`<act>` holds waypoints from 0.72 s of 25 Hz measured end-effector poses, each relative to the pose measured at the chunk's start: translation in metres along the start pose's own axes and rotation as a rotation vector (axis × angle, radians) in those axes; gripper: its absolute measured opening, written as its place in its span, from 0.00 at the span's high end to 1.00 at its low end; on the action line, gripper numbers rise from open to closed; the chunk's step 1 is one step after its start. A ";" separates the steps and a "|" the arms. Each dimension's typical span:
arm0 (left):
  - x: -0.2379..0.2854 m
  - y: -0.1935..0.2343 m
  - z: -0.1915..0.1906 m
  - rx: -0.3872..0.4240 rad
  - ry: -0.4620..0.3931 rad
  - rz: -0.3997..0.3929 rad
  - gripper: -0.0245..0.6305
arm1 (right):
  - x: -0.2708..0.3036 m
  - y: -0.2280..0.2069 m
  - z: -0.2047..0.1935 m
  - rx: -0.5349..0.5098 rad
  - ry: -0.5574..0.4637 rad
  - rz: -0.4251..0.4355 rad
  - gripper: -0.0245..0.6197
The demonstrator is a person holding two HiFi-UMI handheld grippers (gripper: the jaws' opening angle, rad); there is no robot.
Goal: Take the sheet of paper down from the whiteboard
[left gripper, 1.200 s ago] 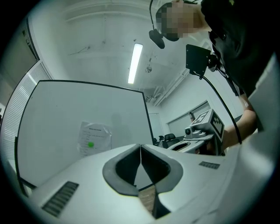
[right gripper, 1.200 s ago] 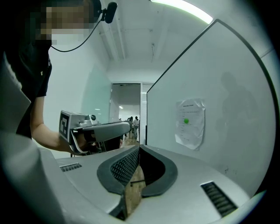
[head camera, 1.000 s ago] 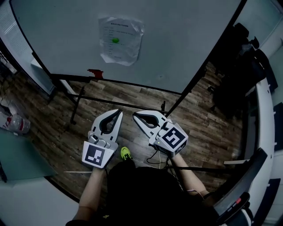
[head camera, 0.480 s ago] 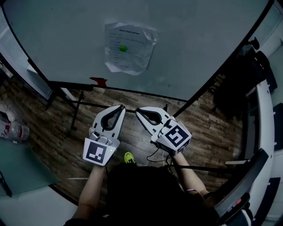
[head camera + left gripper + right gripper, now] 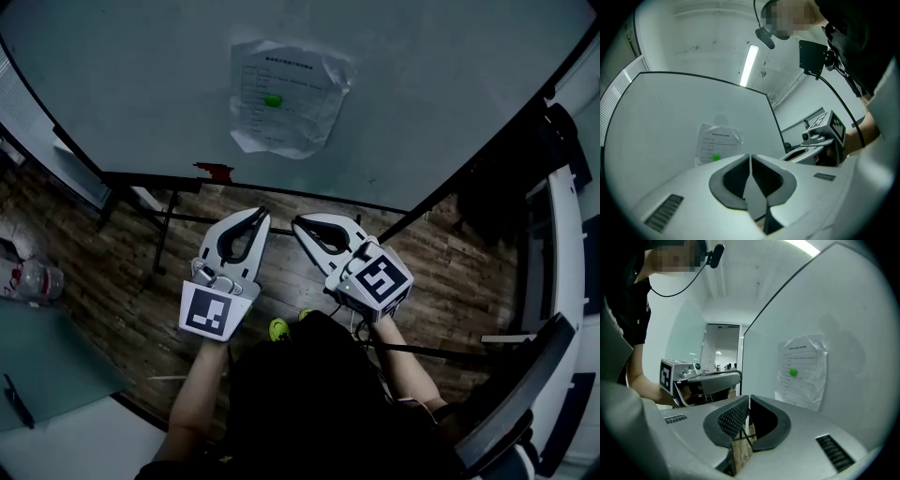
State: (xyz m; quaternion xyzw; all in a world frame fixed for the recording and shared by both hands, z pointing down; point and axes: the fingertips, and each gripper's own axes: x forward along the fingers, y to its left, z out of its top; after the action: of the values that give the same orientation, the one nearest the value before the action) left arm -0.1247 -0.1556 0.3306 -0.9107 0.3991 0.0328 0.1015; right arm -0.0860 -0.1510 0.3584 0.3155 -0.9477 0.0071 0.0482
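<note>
Up at the top centre of the head view, the crinkled white printed sheet of paper (image 5: 289,97) hangs on the pale grey whiteboard (image 5: 141,94), pinned by a small round green magnet (image 5: 273,99). Lower down, well apart from it, the white left gripper (image 5: 258,215) has its fingers closed on nothing. The white right gripper (image 5: 299,224) sits beside it, its fingers having just opened a sliver, tips all but touching, with nothing between them.

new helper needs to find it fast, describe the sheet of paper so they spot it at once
Find the big whiteboard standing on the wood floor. On its face hangs one crumpled white sheet of paper with printed lines. Nothing else is stuck there, and a small green dot marks it.
</note>
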 end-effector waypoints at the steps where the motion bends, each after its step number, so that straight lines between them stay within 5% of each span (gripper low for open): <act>1: 0.001 0.003 0.000 0.000 -0.003 0.004 0.90 | 0.002 -0.002 0.000 -0.004 0.001 -0.003 0.94; 18: 0.055 0.044 -0.009 0.025 0.008 0.030 0.88 | 0.027 -0.062 0.003 0.021 0.021 -0.017 0.90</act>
State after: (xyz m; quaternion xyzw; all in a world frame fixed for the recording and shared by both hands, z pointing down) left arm -0.1201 -0.2262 0.3245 -0.9035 0.4132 0.0258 0.1110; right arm -0.0711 -0.2171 0.3571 0.3242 -0.9442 0.0201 0.0547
